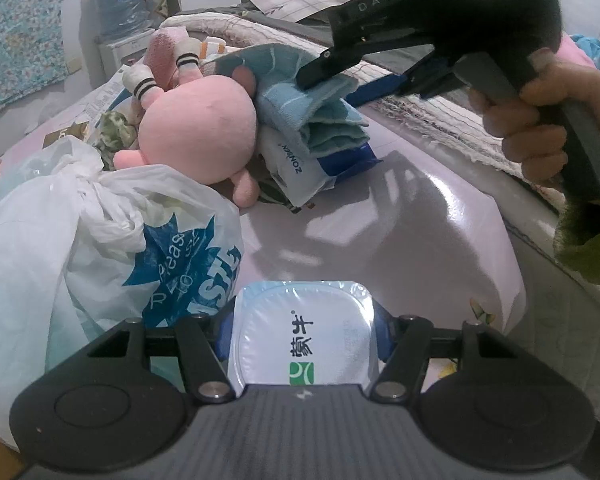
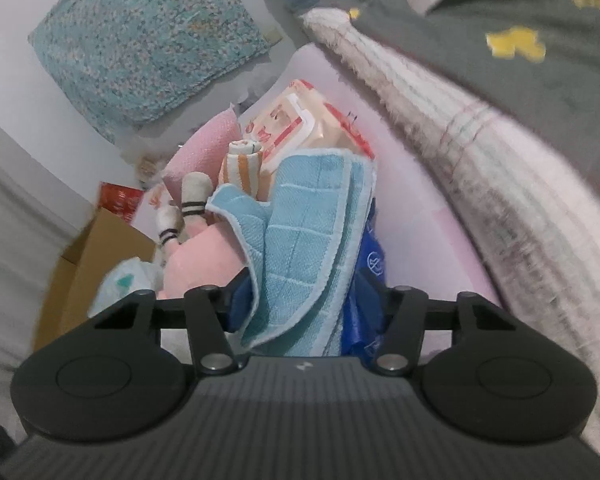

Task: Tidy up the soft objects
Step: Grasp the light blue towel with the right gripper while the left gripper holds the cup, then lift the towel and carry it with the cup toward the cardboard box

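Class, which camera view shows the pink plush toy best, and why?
The left wrist view: the pink plush toy shows its round body and striped feet. The right wrist view shows only a pink edge and the feet, behind the blue towel.

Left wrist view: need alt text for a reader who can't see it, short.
The left gripper holds a sealed white yogurt cup over a pale pink surface. Beyond it, the right gripper, held in a hand, reaches a folded blue towel piled beside a pink plush toy and a knotted plastic bag.
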`<state>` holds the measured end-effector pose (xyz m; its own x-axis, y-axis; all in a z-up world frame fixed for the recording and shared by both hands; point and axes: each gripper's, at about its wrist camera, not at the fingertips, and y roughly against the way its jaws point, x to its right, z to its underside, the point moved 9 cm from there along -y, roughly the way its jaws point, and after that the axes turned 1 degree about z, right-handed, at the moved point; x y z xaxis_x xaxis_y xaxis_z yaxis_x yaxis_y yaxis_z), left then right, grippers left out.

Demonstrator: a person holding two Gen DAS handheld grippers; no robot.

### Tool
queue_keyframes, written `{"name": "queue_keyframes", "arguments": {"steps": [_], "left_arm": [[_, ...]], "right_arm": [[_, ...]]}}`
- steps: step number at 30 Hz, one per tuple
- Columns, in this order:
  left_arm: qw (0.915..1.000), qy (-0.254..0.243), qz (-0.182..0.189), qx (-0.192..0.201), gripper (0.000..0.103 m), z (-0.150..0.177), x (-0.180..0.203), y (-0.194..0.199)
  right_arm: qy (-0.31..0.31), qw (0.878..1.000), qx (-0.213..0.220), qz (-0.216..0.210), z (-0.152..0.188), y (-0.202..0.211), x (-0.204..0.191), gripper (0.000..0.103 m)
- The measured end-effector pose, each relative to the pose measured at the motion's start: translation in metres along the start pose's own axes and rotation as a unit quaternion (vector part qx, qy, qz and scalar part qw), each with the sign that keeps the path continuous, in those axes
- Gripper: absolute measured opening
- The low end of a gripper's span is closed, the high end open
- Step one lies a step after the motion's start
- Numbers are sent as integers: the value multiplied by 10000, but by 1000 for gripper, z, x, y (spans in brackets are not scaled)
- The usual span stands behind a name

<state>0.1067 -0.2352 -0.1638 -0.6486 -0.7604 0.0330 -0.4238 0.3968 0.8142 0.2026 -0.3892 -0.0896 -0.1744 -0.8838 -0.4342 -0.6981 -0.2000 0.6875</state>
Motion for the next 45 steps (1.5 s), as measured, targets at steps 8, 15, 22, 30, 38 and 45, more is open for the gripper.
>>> {"name": "queue_keyframes", "arguments": {"steps": [8,15,22,30,38,45], "left_arm": [[10000,-14,-5,29,64,0,0,-1],[10000,0,15,29,64,1,-1,0],[10000,10,39,20,64,1,-2,0],[9999,36,118,-26,64,1,-1,-2],[10000,-2,75,-37,64,1,0,-1],[10000,-8,54,48,63,1,0,1]], "right_arm": [[1421,9875,658,-173,-1,35,-60,56],[1410,9893,124,340,9,-8,-42,61],[1711,9831,-49,651,15,-30,-38,79],[1801,9808,-171,722,13,-44,-36,75],[1892,9768,-81,1003,10,-37,-29,34],[1036,9930,141,542,1,-13,-9,24]]}}
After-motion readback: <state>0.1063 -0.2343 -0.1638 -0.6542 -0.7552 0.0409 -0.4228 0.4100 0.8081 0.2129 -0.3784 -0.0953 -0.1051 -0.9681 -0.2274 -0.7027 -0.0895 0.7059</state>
